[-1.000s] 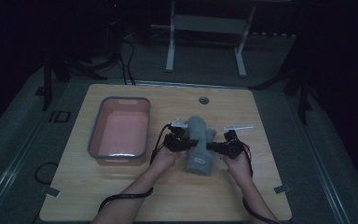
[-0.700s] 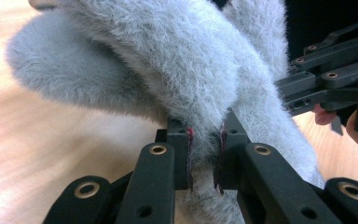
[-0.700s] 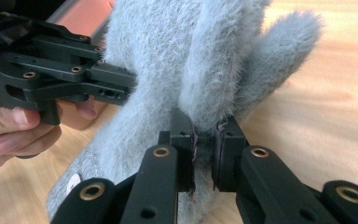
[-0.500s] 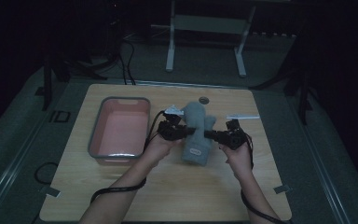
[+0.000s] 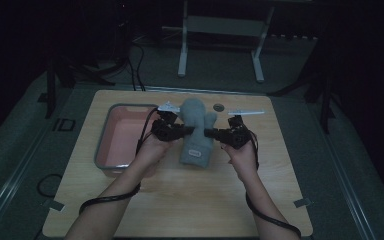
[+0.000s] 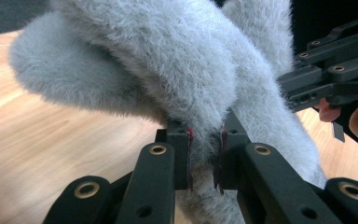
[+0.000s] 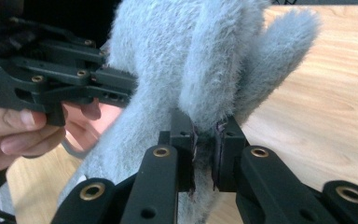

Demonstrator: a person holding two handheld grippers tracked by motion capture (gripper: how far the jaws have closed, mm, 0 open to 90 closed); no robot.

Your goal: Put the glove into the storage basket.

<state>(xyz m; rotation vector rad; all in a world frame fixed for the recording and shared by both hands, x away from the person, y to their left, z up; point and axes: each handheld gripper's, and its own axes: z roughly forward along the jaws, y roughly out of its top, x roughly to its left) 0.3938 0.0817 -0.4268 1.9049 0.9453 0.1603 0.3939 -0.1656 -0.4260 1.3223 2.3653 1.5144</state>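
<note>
Mitten pinched between left hand-held gripper and right hand-held gripper, fingertip end pointing away, seemingly lifted; bare table nearer.

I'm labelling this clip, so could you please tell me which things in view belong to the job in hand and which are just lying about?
In hand:
- grey fuzzy mitten, pinched from both sides
- left gripper, shut on it
- right gripper, shut on it

Lying about:
- pink tray left of the mitten, probably not in use yet
- wooden table
- white strip near the far edge
</note>
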